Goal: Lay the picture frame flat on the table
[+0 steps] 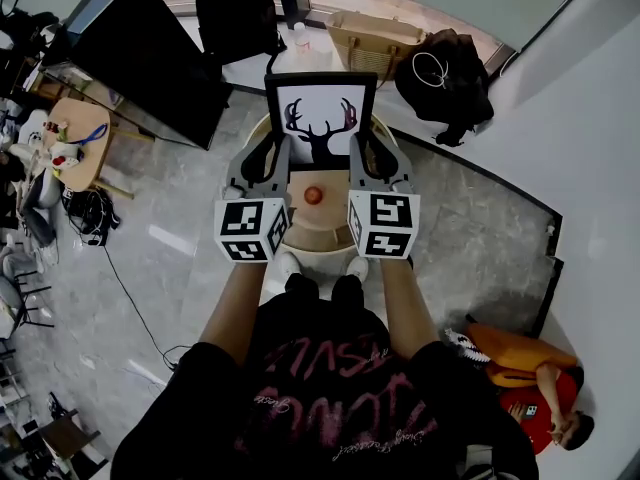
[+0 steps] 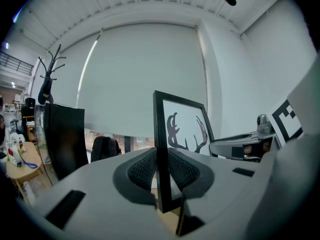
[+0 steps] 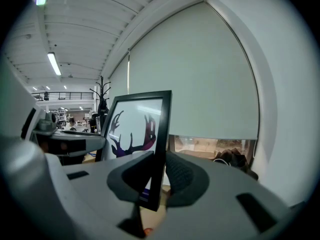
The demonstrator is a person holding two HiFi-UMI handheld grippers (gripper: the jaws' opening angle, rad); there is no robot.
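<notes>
The black printed T-shirt point(image 1: 320, 408) and two bare forearms fill the bottom of the head view, and past them the marker cubes hide most of each tool. The left tool point(image 1: 272, 158) is clamped on the left upright of the picture frame point(image 1: 320, 118), low down near its bottom corner. The right tool point(image 1: 364, 158) is clamped the same way on the right upright. Each gripper view shows ribbed pads pressed against both faces of the black moulding, so neither tool has slack. I judge the paired low grip is there to turn the frame about its bottom edge without it twisting. The frame stands upright with the antler print facing me, over the far half of the small round worktop point(image 1: 335, 230). I cannot tell whether its bottom edge touches the wood. Room is tight. A small reddish object point(image 1: 314, 195) lies near the worktop's middle, just on my side of the frame, so tipping the frame towards me would likely bring it down on that. The far rim is close behind the frame, so tipping it backwards risks an overhang. Off the worktop, a dark panel point(image 1: 140, 58) and a woven basket point(image 1: 375, 38) stand well apart and out of the way.
</notes>
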